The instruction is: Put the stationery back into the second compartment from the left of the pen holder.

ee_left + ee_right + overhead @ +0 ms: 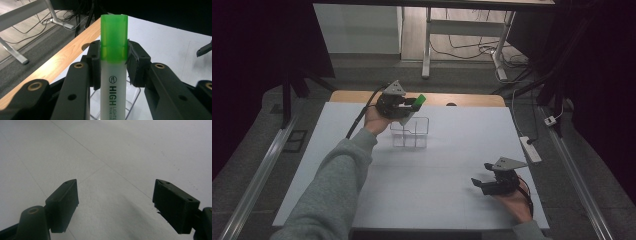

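Gripping the green-capped highlighter [114,62] just below its cap, left gripper [404,104] clamped tight on it above the far side of the clear divided organizer [410,133] on the white table [452,165]; best tilted upright, cap up, centred over 1 compartment, lowered clear of the thin walls, released only once seated; right gripper [480,183] resting near the table's right edge, jaws wide, holding nothing.
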`<action>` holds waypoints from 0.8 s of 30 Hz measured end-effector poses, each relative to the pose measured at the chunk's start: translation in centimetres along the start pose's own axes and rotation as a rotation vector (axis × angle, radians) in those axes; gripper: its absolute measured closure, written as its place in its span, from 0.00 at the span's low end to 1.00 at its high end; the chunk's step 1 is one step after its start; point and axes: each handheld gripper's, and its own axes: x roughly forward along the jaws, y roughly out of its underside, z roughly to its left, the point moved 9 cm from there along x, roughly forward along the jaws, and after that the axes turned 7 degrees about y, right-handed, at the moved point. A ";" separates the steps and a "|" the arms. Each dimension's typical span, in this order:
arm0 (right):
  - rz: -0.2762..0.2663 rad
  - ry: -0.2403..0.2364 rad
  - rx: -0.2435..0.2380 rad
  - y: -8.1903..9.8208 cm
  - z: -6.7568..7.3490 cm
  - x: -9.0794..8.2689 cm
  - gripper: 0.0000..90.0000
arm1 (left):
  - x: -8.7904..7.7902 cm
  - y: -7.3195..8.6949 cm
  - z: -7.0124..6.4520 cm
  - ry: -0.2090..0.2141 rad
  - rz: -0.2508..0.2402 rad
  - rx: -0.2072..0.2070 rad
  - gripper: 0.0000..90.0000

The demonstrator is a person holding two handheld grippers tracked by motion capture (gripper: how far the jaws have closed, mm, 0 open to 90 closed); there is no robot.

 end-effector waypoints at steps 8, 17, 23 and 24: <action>0.002 0.000 0.001 0.0 0.0 0.0 0.22 | 1.6 0.1 0.0 0.016 -0.001 -0.010 0.74; 0.011 -0.001 -0.002 0.2 0.0 0.1 0.22 | 2.6 0.5 0.1 0.030 0.007 -0.009 0.74; 0.011 -0.001 -0.002 0.2 0.0 0.1 0.22 | 2.6 0.5 0.2 0.026 0.003 -0.003 0.73; 0.012 -0.002 -0.003 0.2 0.0 0.1 0.22 | 2.6 0.6 0.2 0.026 0.004 -0.004 0.73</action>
